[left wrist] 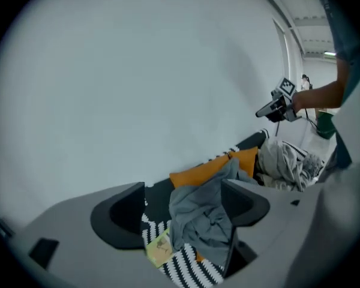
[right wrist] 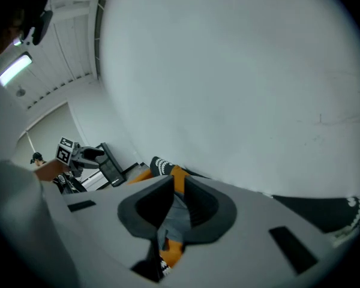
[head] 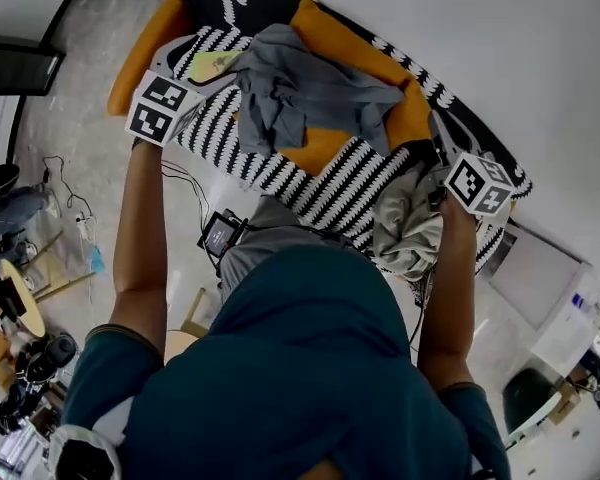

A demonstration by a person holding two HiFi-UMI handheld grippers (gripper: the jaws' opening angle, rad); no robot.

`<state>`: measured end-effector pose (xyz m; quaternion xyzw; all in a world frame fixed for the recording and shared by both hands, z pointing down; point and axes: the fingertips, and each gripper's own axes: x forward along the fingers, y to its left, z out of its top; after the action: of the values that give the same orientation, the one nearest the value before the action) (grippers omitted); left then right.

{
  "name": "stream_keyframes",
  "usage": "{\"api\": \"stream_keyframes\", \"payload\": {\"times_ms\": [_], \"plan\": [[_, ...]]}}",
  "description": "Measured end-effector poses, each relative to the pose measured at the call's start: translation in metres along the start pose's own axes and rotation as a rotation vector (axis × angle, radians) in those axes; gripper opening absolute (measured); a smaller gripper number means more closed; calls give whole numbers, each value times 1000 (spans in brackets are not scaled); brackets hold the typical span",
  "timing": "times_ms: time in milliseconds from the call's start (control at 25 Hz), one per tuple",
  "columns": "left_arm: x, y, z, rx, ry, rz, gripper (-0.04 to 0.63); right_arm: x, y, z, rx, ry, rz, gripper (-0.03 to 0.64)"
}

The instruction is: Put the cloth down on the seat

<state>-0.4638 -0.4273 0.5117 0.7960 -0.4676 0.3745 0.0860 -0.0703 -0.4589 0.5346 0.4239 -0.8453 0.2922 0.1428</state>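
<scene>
A grey cloth [head: 310, 93] lies crumpled on the black-and-white striped sofa seat [head: 310, 183], partly over an orange cushion [head: 355, 53]. My left gripper [head: 190, 88] hovers at the cloth's left end. In the left gripper view it [left wrist: 183, 212] stands open, with the cloth [left wrist: 201, 221] seen beyond the jaws, apart from them. My right gripper [head: 442, 190] is raised at the seat's right end. In its own view the jaws [right wrist: 177, 203] leave a narrow gap with nothing pinched; the grey cloth [right wrist: 175, 218] shows through it farther off.
A second, paler heap of cloth [head: 408, 230] lies on the seat's right end under my right gripper. A yellow-green card [head: 212, 65] rests on the seat near the left gripper. A white wall backs the sofa. Cables and a small device [head: 222, 233] lie on the floor.
</scene>
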Motion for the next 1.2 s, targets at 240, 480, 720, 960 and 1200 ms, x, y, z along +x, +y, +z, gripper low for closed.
{"api": "stream_keyframes", "payload": {"times_ms": [240,480,720,960,1200], "plan": [[-72,-33,74,-59,-323,103,44,-42,58,35,-147,-123,207,14],[-128,-71,124,-51,-485,149,10,-82,92,60,-243,-191,312,13],[-149,-84,136,-29,-488,191,11,-109,102,70,-284,-218,364,12],[-162,-93,124,-55,-453,193,11,-125,95,55,-274,-214,365,12],[-162,-101,110,-68,-406,180,11,-135,88,39,-253,-198,352,14]]}}
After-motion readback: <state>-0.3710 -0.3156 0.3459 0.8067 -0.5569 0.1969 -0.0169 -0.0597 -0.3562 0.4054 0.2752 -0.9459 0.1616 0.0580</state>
